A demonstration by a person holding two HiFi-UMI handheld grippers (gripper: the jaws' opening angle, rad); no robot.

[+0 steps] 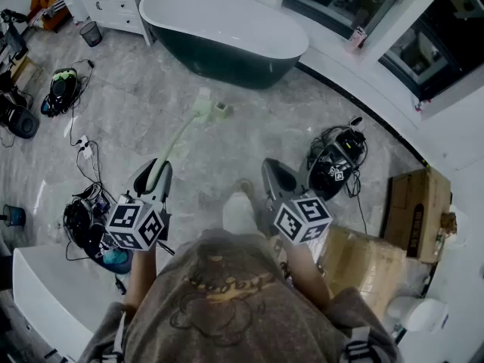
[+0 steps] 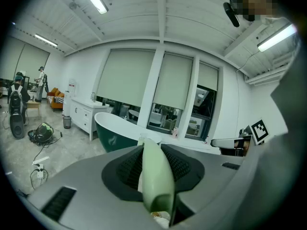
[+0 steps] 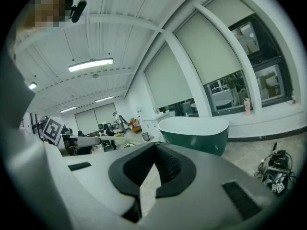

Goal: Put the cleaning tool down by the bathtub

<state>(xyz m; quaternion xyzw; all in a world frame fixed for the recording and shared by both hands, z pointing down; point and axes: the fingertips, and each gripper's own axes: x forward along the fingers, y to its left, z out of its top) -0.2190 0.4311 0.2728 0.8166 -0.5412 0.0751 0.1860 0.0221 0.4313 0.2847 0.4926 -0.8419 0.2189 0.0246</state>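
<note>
The cleaning tool [image 1: 181, 133] is a long pale green brush. Its head [image 1: 206, 104] hangs over the grey floor just short of the bathtub [image 1: 227, 32], which is dark green outside and white inside. My left gripper [image 1: 156, 169] is shut on the handle [image 2: 156, 176], which runs out between the dark pads [image 2: 125, 169] toward the tub [image 2: 115, 128]. My right gripper [image 1: 274, 174] is held level beside it; its jaws [image 3: 154, 146] meet at the tips with nothing between them. The tub [image 3: 196, 131] also stands ahead in the right gripper view.
Gear bags and cables lie on the floor at the left [image 1: 64, 89] and right [image 1: 336, 157]. Cardboard boxes [image 1: 414, 212] stand at the right. A white cabinet [image 1: 113, 2] and a small bin [image 1: 91, 32] stand left of the tub. A person's shoe [image 1: 238, 210] is below.
</note>
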